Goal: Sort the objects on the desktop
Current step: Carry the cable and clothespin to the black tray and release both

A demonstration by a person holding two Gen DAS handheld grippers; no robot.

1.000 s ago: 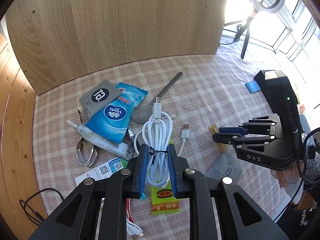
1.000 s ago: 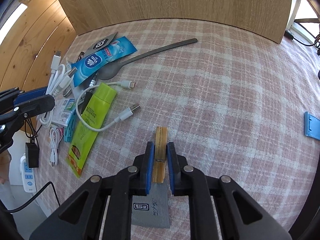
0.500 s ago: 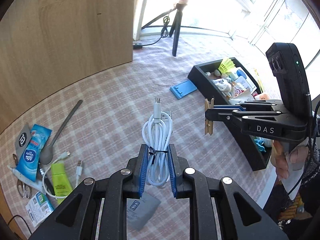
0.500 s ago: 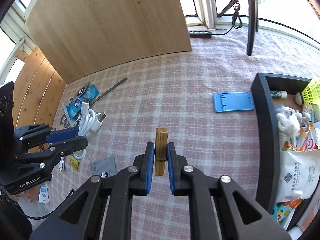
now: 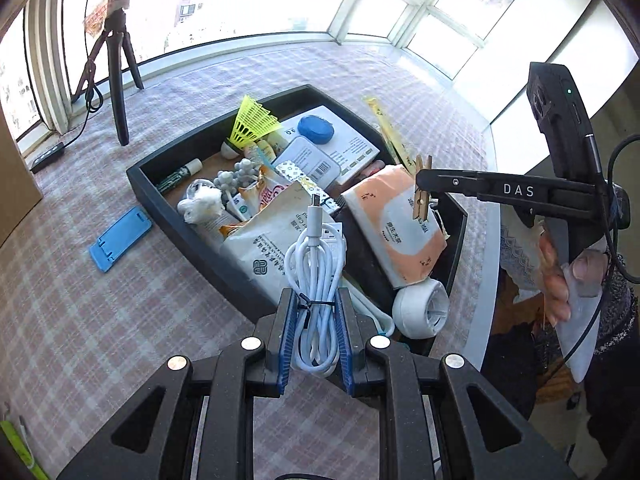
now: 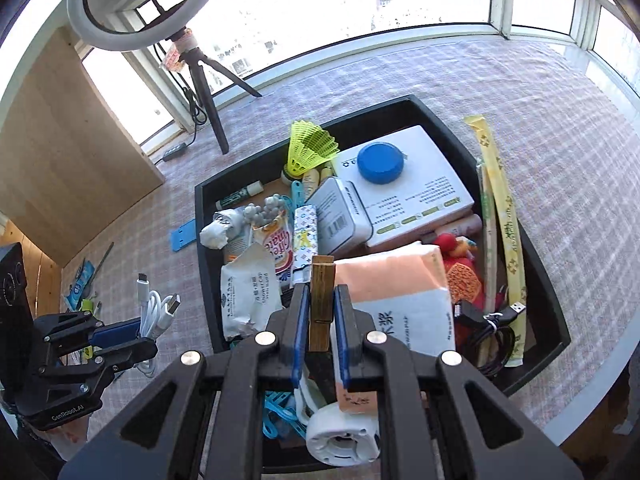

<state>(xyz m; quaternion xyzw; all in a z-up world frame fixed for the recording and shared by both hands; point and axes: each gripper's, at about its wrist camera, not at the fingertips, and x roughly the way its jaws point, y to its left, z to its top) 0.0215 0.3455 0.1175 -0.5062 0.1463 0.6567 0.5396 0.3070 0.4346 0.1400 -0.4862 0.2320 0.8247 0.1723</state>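
My left gripper [image 5: 316,300] is shut on a coiled white USB cable [image 5: 316,264] and holds it above the near rim of the black tray [image 5: 160,200]. The cable also shows in the right wrist view [image 6: 154,312], just left of the tray [image 6: 204,264]. My right gripper [image 6: 322,300] is shut on a wooden clothespin [image 6: 321,300] and holds it over the tray's contents, above an orange tissue pack [image 6: 396,280]. In the left wrist view the clothespin [image 5: 422,190] hangs from the right gripper [image 5: 420,180] above the tissue pack [image 5: 396,232].
The tray is packed with a yellow shuttlecock [image 6: 306,148], a white box [image 6: 412,184] with a blue disc [image 6: 380,162], snack packets, a white tape roll [image 6: 344,432] and black cable [image 6: 496,328]. A blue phone stand [image 5: 120,244] lies left of the tray. A tripod [image 5: 116,76] stands behind.
Both grippers have swung right from the cluttered left side of the table to the black tray, each still holding its object. The right gripper now hovers over the tray.
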